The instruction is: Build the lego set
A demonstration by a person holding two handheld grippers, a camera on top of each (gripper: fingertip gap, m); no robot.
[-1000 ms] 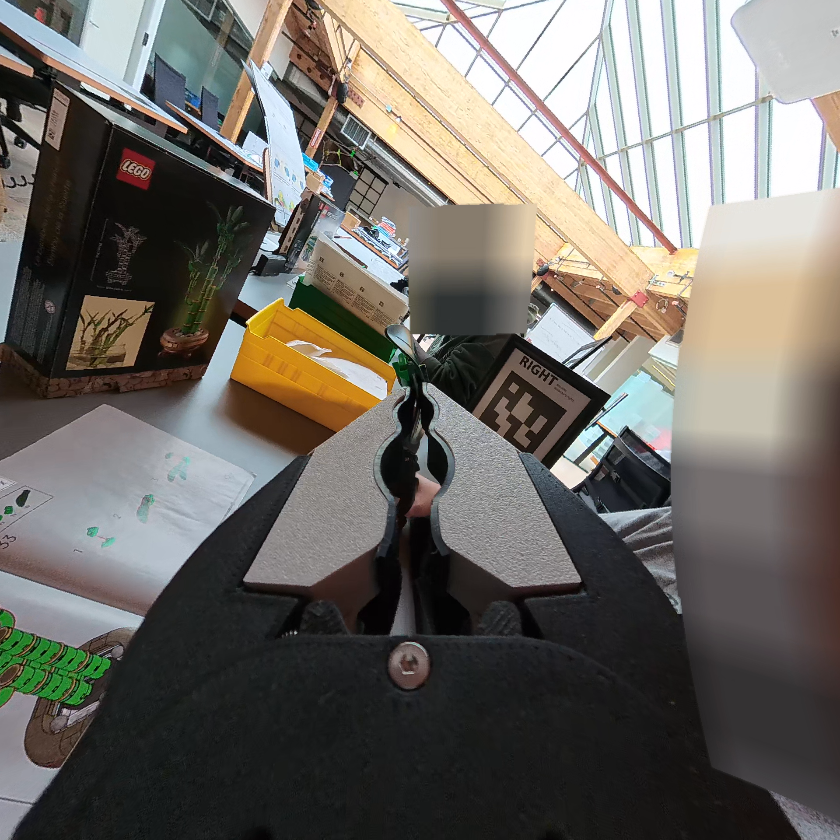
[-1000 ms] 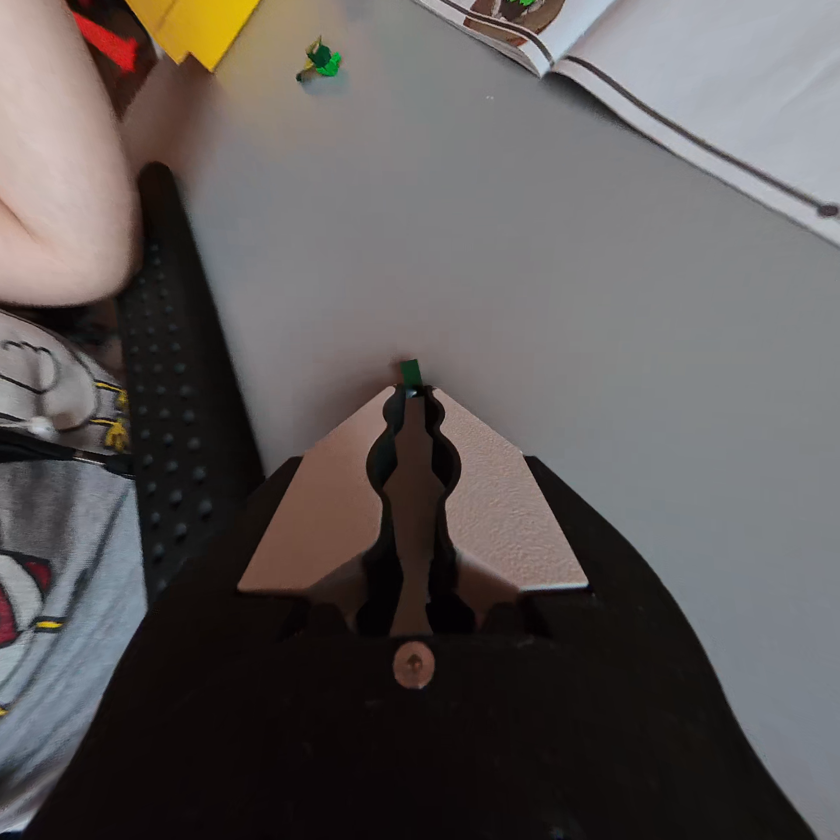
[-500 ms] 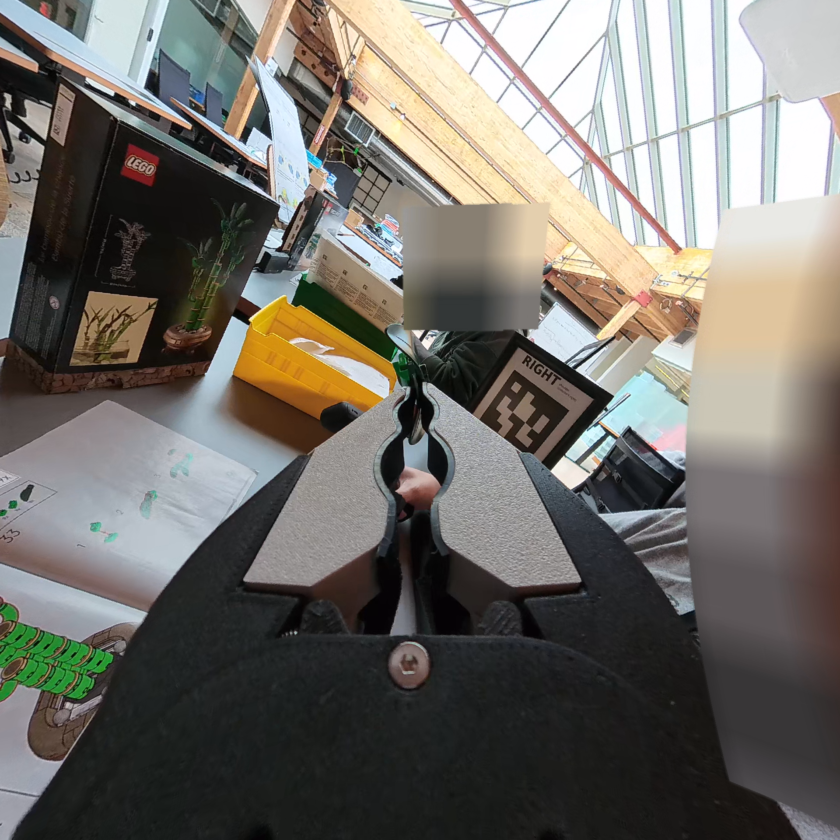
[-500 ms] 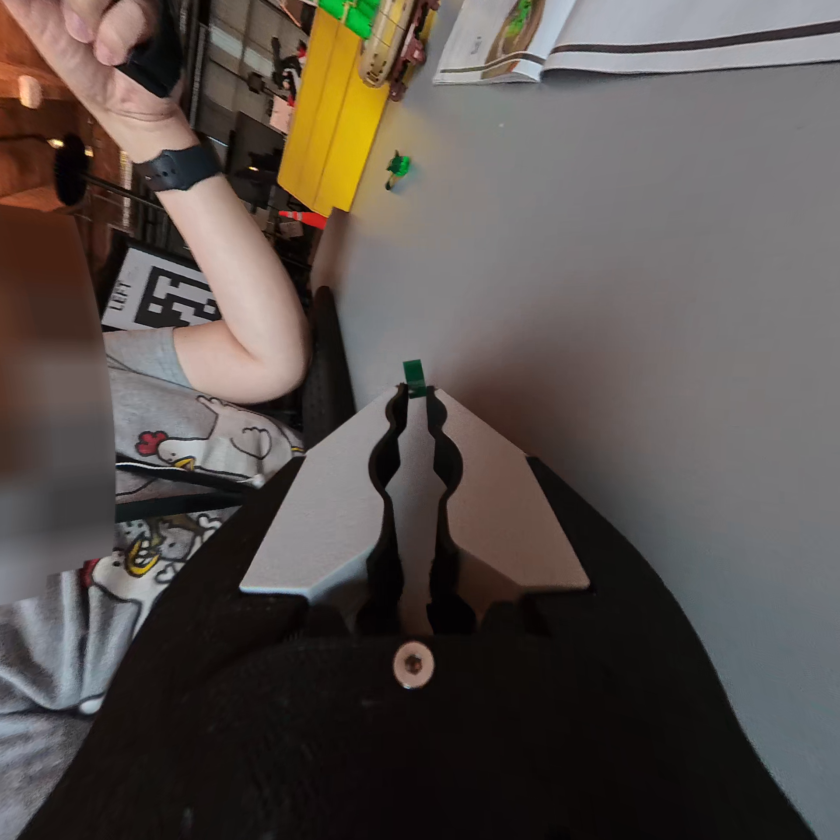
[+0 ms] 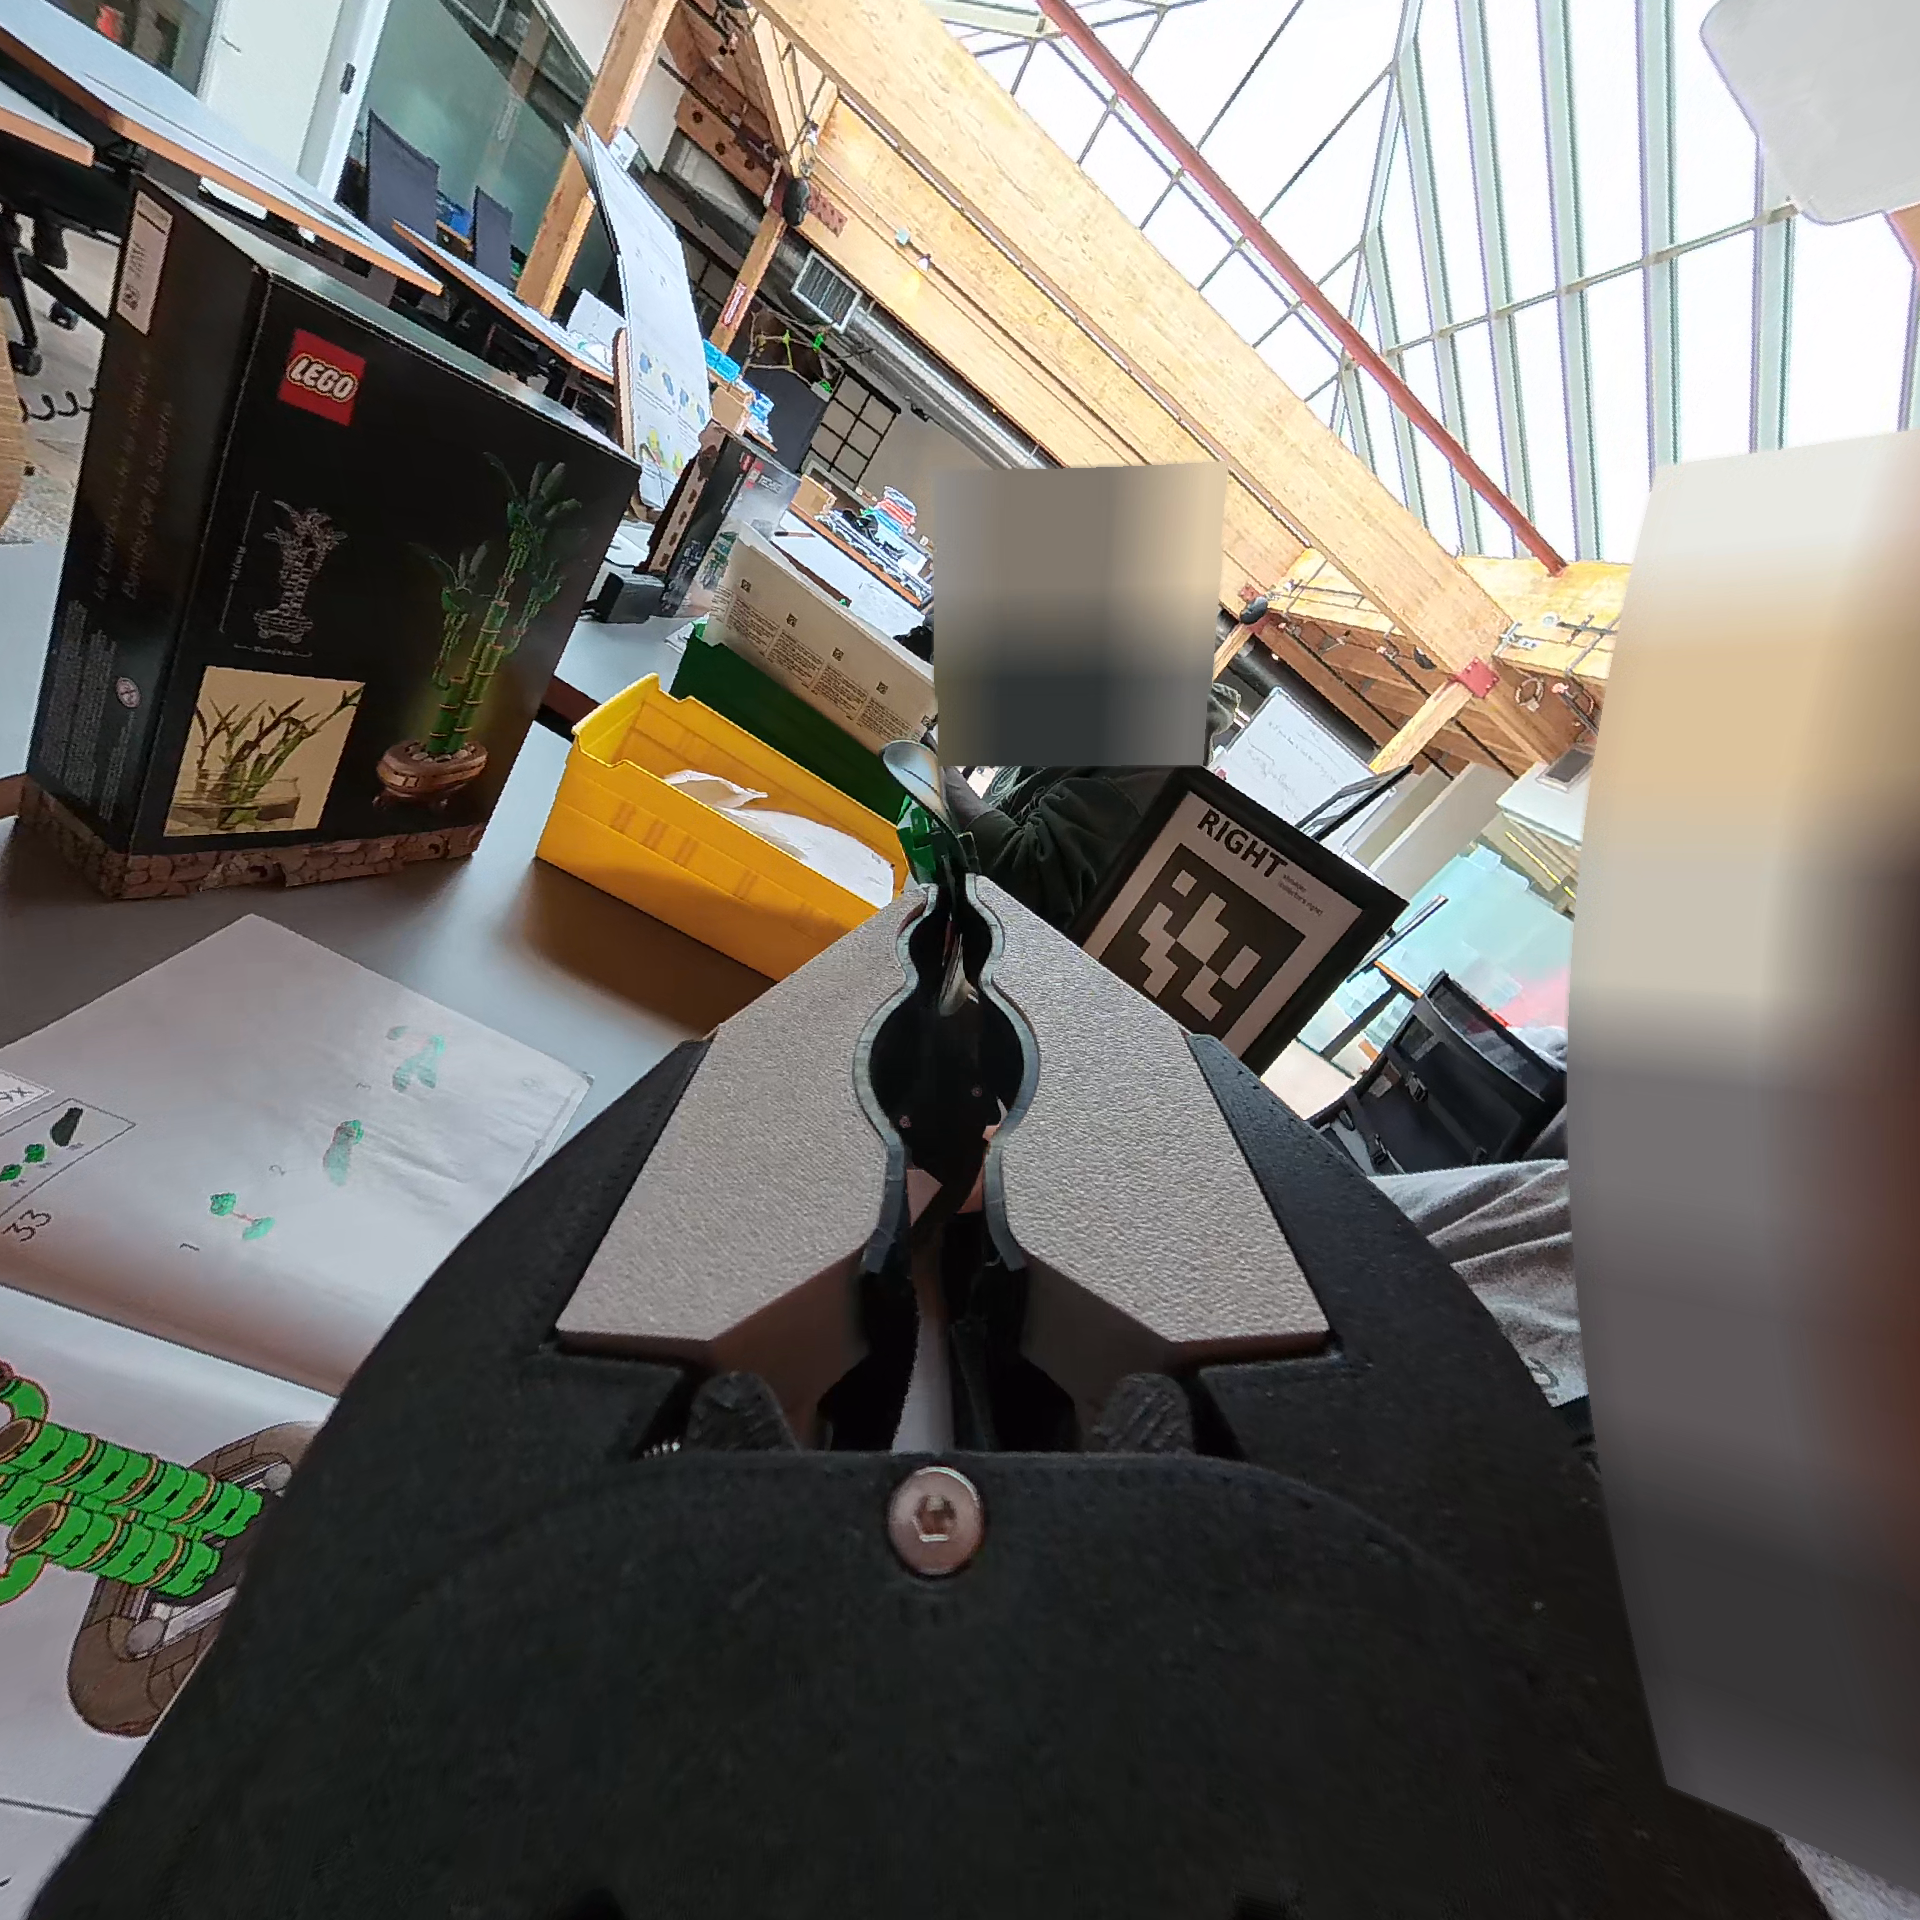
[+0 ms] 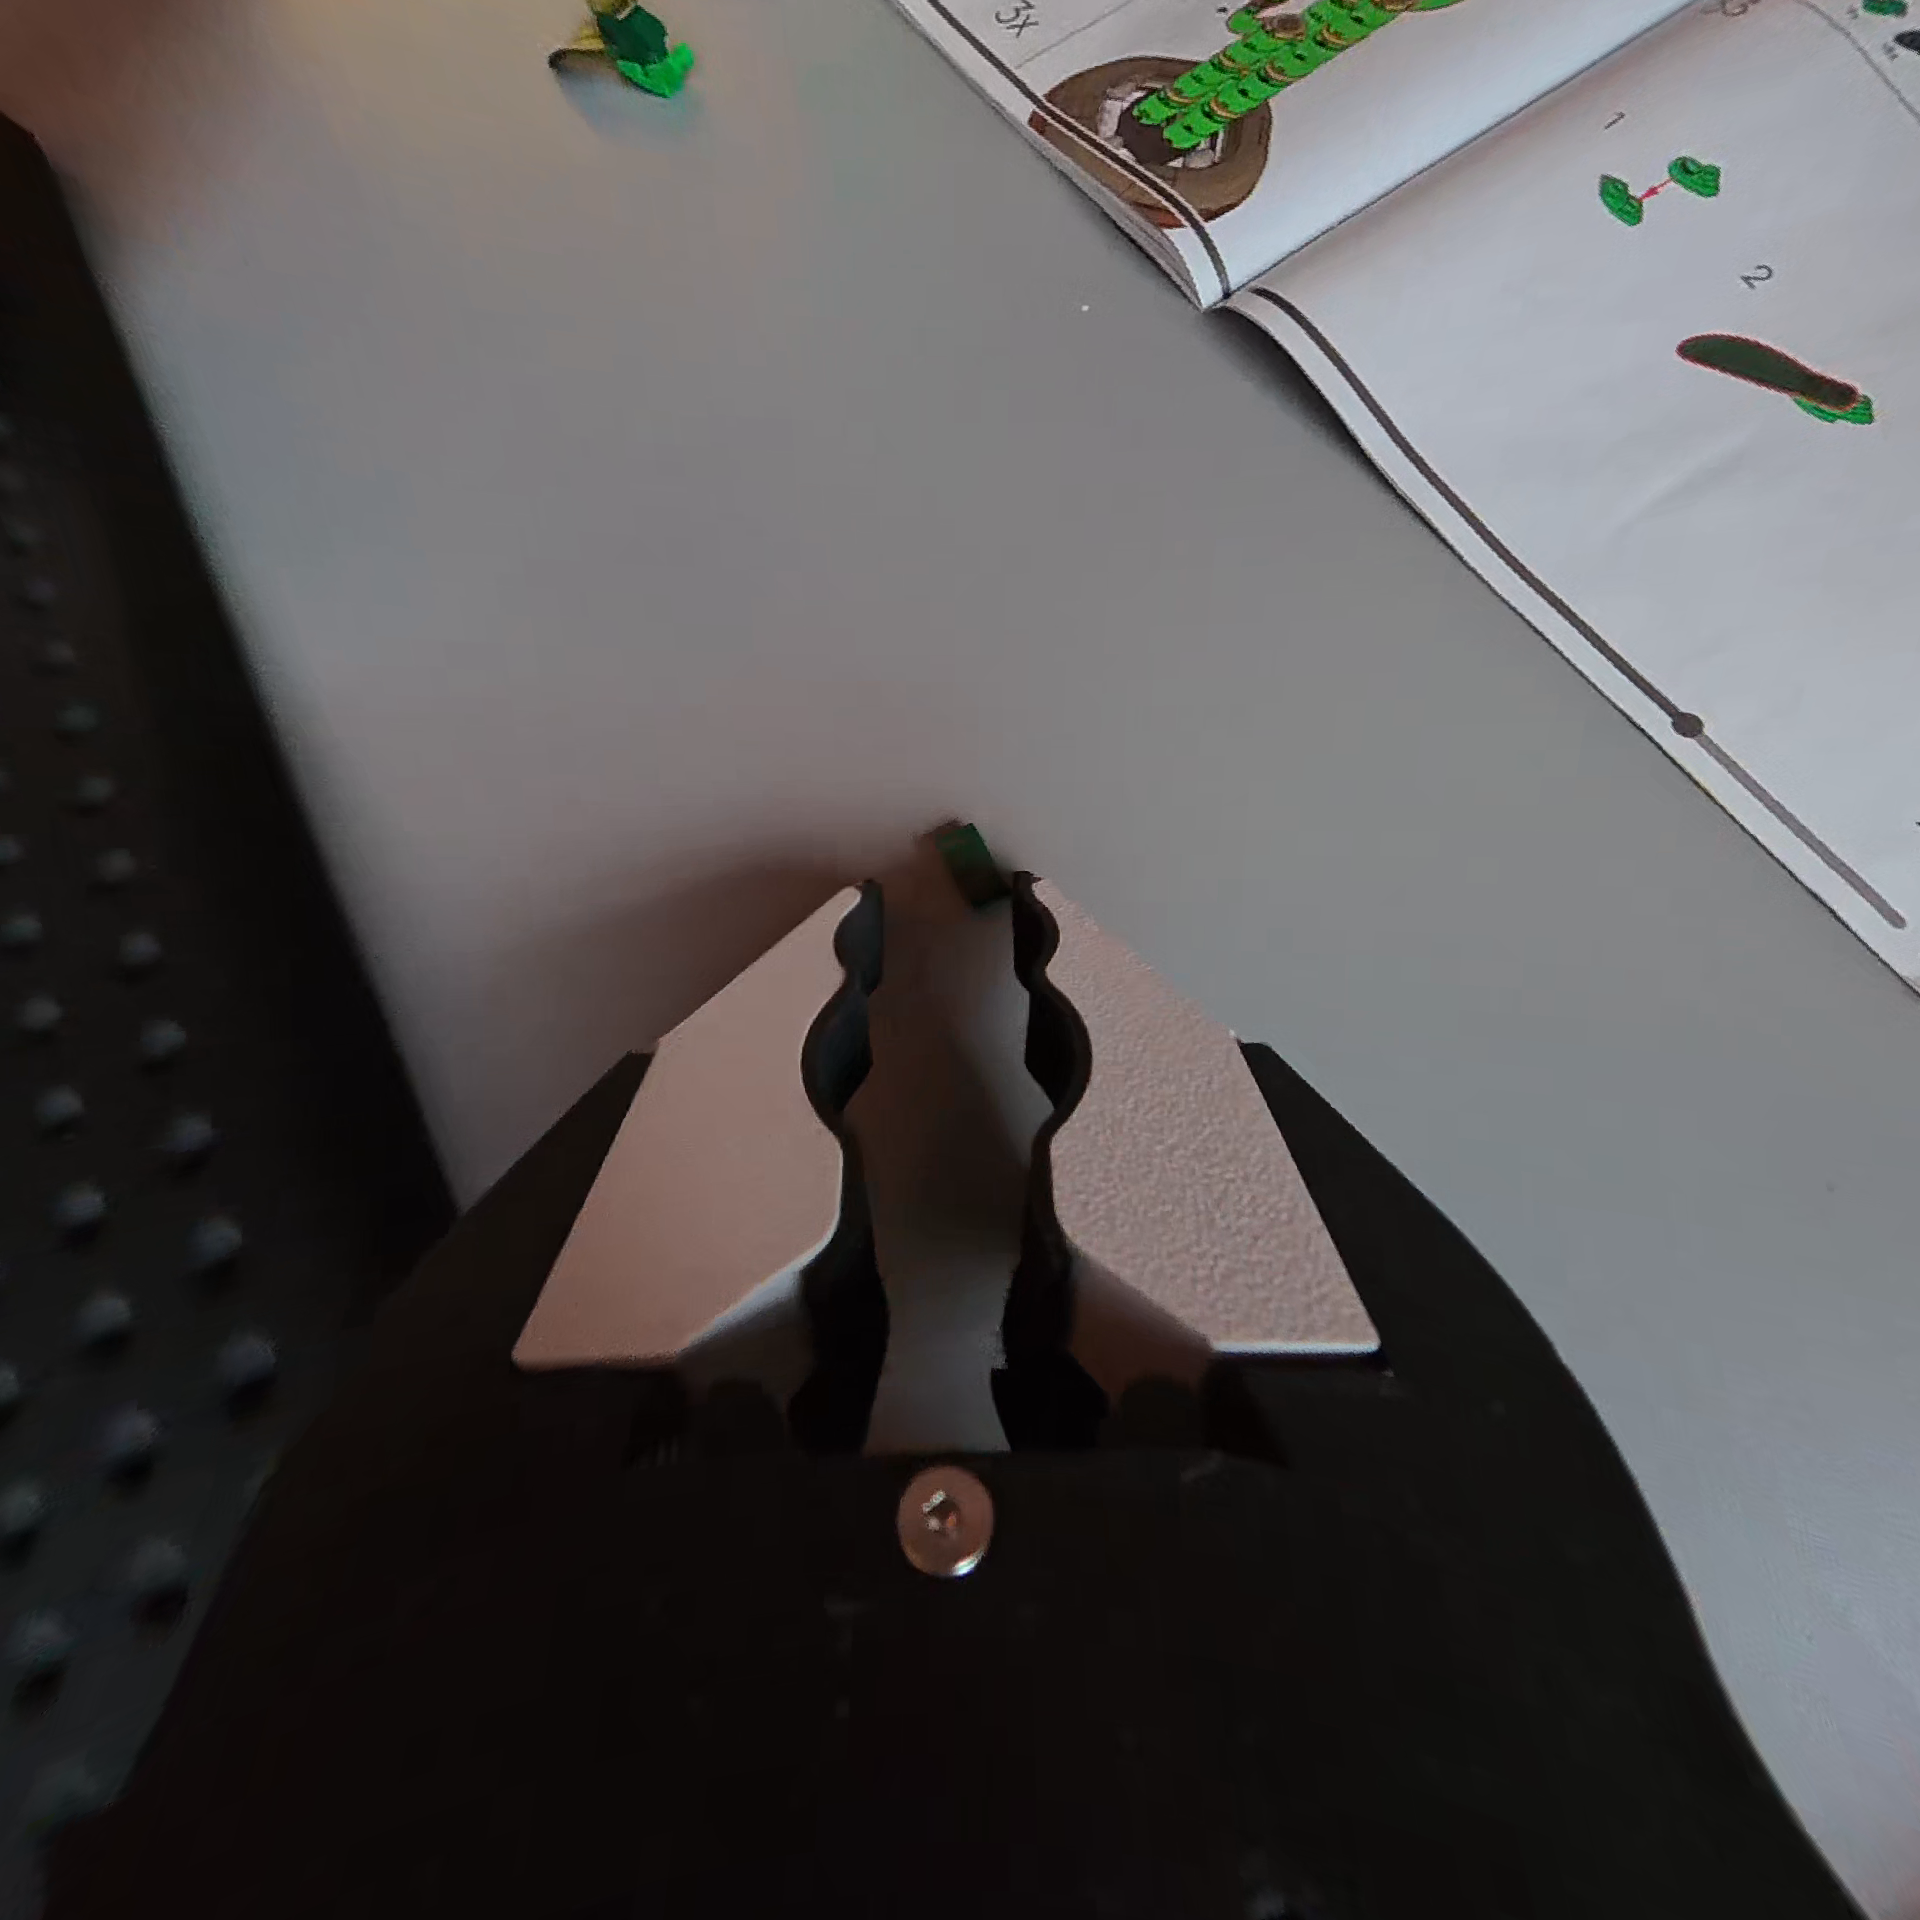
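My left gripper (image 5: 943,891) is shut on a small green leaf piece (image 5: 918,805) that sticks up past the fingertips, held above the table. My right gripper (image 6: 948,894) is open over the grey table (image 6: 727,520). A small dark green piece (image 6: 968,864) sits just ahead of its tips, close to the right finger; I cannot tell if it touches the finger or lies on the table. The right gripper's tag board (image 5: 1236,935) shows behind my left fingers. A small green leaf assembly (image 6: 636,47) lies on the table far ahead.
The open instruction booklet (image 6: 1558,312) lies to the right, also in the left wrist view (image 5: 260,1091). A black set box (image 5: 312,582) and a yellow bin (image 5: 717,831) stand at the back. A black studded surface (image 6: 104,935) borders the table's left edge. About 30 centimeters separates my left fingertips from my right.
My right gripper has opened and no longer pinches the dark green piece; its view has swung back down onto the table. My left gripper has hardly moved and stays shut.
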